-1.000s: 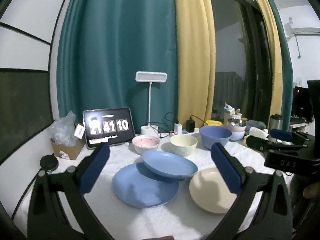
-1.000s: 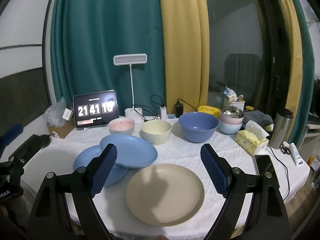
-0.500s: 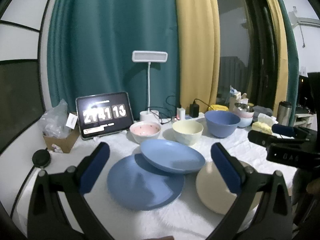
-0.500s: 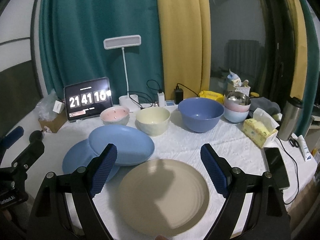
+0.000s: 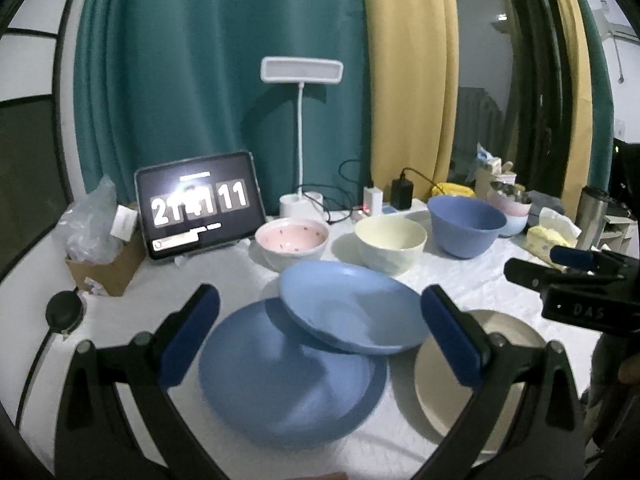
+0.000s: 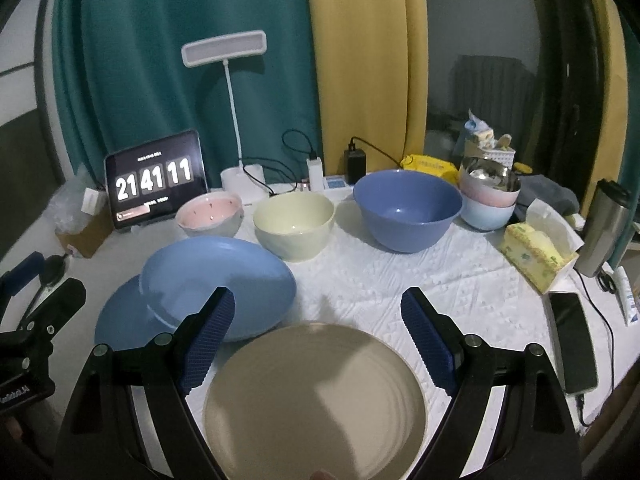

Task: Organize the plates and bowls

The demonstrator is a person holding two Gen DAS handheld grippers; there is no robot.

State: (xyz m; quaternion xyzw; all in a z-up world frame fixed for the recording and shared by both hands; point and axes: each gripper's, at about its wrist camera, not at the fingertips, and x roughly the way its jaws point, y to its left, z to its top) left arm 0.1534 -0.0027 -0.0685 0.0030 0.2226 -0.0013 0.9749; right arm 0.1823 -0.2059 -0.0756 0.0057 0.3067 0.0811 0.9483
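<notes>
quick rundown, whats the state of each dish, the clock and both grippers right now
left gripper: open, holding nothing
right gripper: open, above the beige plate
beige plate: flat, bare
light blue plate: tilted, propped on the dark blue plate
dark blue plate: flat
pink bowl: upright
cream bowl: upright, empty
blue bowl: upright, empty
tablet clock: lit

Left gripper (image 5: 320, 336): black plastic frame, two angled arms w/ triangular cutouts, round silver screws at joints, blue ribbed pads (image 5: 190, 338) on inner faces. Right gripper (image 6: 318, 338): same build, black arms, silver screws, dark blue ribbed pads (image 6: 430, 344). Seen from left cam, right unit body black, faint "DAS" lettering on side, blue tip. Mirrored white text on left unit's body in right cam.
</notes>
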